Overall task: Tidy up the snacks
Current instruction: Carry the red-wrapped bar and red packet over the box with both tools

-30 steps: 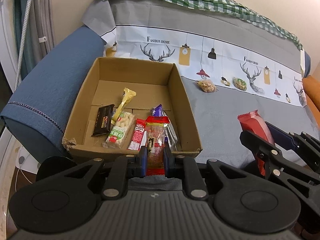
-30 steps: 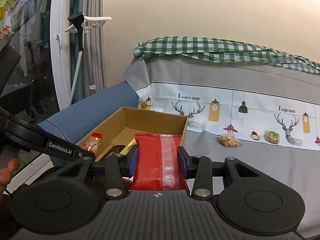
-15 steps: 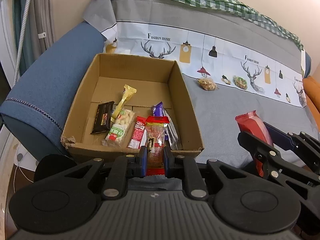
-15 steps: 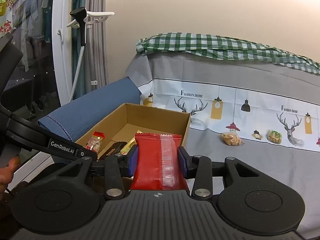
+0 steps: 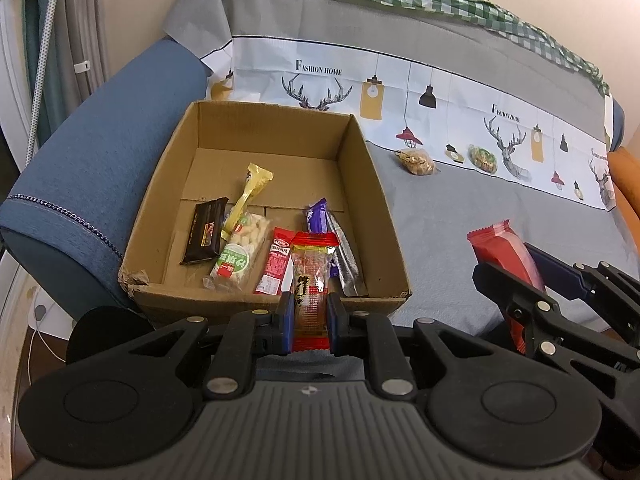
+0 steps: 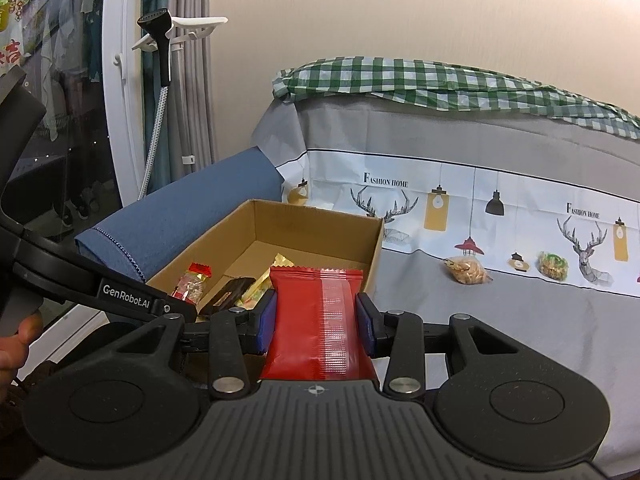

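A green checked cloth lay along the sofa back, above a grey deer-print cover; a steamer head hung by the curtain.

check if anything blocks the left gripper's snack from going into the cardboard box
Nothing visible does. The left gripper holds the clear red-ended snack packet at the near wall of the open-topped cardboard box. Packets already lie along the near floor, so it would land on them; the far floor is bare.

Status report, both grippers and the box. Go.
Left gripper shut on clear snack pack, at box front edge. Right gripper shut on red packet. Nothing blocking.
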Demonstrator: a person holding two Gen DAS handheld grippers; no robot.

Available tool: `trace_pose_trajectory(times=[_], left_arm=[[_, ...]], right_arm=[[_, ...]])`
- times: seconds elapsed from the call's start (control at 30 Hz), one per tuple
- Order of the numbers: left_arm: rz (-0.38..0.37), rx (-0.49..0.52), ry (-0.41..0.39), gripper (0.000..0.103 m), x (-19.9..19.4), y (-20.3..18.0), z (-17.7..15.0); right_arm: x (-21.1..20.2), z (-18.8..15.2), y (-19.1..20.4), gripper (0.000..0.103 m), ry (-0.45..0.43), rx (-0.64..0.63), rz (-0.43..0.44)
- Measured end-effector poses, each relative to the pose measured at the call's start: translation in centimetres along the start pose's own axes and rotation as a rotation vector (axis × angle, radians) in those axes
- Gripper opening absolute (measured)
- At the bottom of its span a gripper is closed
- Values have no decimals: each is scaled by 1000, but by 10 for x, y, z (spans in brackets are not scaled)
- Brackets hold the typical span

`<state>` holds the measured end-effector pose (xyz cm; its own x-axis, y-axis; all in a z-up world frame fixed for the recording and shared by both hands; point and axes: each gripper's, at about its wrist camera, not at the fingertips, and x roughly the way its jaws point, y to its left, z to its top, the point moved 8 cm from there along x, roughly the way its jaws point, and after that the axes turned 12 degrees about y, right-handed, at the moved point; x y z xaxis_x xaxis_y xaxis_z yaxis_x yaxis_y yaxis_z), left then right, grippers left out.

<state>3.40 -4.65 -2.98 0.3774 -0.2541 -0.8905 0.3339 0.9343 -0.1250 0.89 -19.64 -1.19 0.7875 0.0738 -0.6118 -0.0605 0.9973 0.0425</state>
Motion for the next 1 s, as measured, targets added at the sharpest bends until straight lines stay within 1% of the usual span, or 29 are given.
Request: trace_pose_trajectory(times=[0.6, 0.8, 1.0], left_arm=[[0, -13, 42, 18, 18, 6, 1], [23, -38, 33, 18, 20, 19, 11], [33, -69, 14, 18, 19, 39, 32]], right_arm=[[17, -3, -4, 43, 50, 16, 14], [25, -4, -5, 43, 65, 15, 13], [32, 7, 0, 43, 45, -27, 5]])
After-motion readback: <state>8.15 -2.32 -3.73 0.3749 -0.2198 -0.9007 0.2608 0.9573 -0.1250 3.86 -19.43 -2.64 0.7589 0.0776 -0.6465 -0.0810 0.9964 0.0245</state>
